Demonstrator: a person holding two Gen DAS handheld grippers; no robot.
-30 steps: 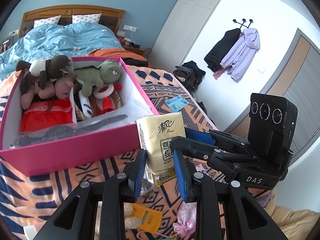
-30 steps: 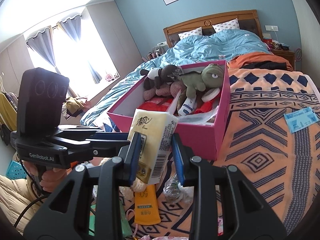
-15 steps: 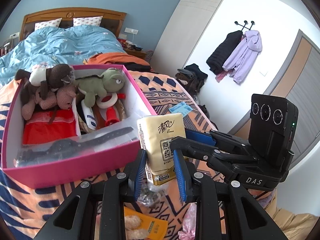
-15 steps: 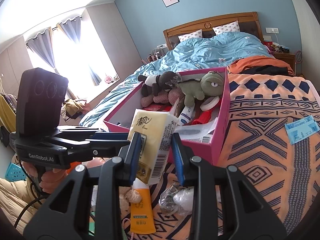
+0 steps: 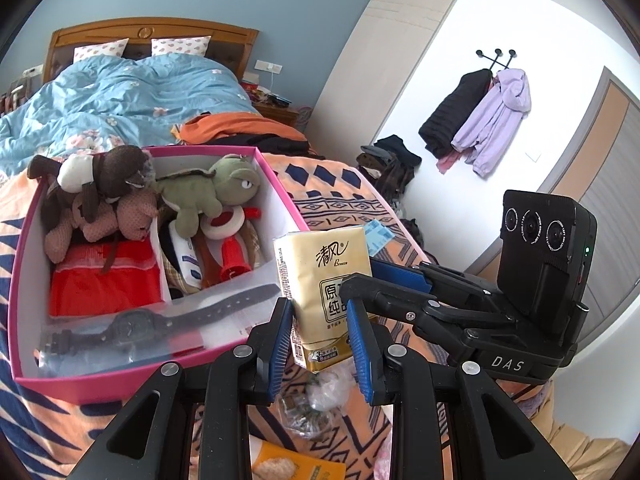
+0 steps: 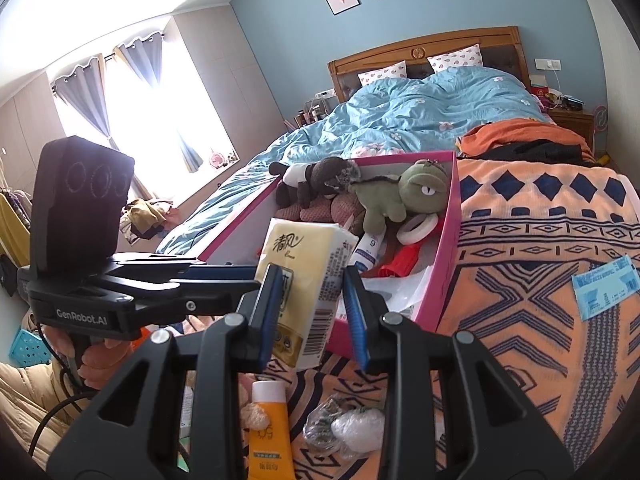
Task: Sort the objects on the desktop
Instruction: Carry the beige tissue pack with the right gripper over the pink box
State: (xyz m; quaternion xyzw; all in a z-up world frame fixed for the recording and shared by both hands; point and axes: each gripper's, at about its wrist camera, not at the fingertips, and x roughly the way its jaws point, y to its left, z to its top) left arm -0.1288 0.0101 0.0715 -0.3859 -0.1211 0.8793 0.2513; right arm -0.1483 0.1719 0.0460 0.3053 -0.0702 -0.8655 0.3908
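Observation:
A yellow tissue pack hangs upright in the air just before the near wall of a pink box. My left gripper is shut on its lower sides with its blue pads. My right gripper is shut on the same pack from the other direction, and in the left wrist view its fingers cross the pack's front from the right. The box holds plush toys, a green plush, a red cloth, a tube, tape and a black watch.
The box rests on an orange patterned blanket on a bed. Below the grippers lie a yellow tube, a crumpled plastic bag and a snack packet. A blue card lies to the right. A hand holds the left gripper.
Both grippers, still clamped on the tissue pack, have risen and moved toward the pink box. The box now sits lower in both views and more of its inside shows.

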